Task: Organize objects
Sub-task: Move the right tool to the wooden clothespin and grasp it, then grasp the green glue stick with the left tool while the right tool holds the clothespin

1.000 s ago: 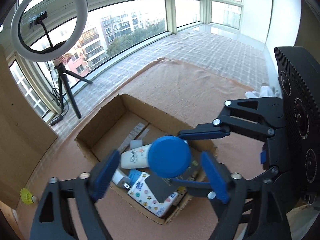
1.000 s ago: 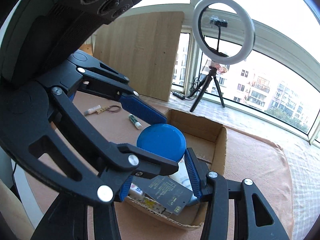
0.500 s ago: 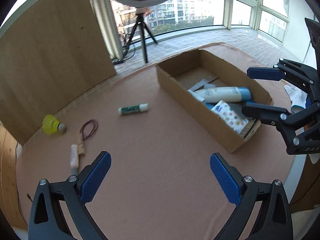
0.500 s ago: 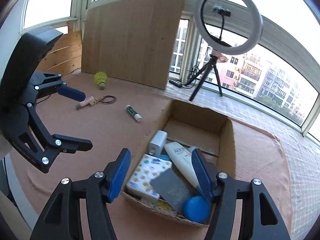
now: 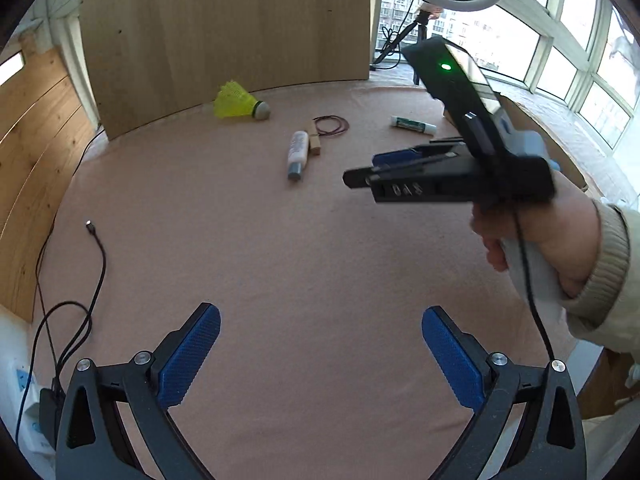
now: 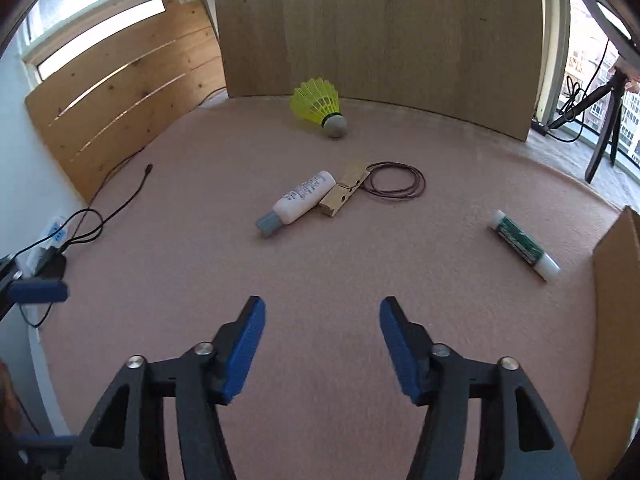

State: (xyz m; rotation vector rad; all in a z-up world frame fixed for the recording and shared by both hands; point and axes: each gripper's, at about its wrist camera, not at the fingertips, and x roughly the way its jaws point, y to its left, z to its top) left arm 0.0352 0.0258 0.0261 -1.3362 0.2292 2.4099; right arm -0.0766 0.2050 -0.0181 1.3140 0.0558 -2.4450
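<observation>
Right gripper (image 6: pixel 322 344): jaws apart and closing, nothing between the blue pads (image 6: pixel 246 356); only bare pink cloth below; seen side-on in the left wrist view, carried by a hand (image 5: pixel 532 236) in a cream sleeve (image 5: pixel 608 264).
Left gripper (image 5: pixel 320 354): jaws spread wide, empty; blue pads (image 5: pixel 188 354) clear of every object, above bare cloth.
Small white bottle (image 6: pixel 298 202): lying on its side ahead of the right gripper, grey cap toward the camera; well apart from both grippers.
Wooden clip (image 6: pixel 344 194): flat, touching or just beside the bottle's far side.
Dark cord loop (image 6: pixel 396 186): lying flat at the clip's far end.
Yellow shuttlecock (image 6: pixel 318 106): on its side near the wooden board (image 6: pixel 376 32), cork tip toward the bottle.
Green-and-white tube (image 6: pixel 524 245): lying alone to the right, near the cardboard box (image 6: pixel 612 300).
Cardboard box: only one wall showing at the right edge; contents hidden.
Pink cloth (image 6: pixel 200 240): covers the whole work surface.
Black cable (image 5: pixel 96 256): trailing over the cloth's left edge, free plug end on the cloth.
</observation>
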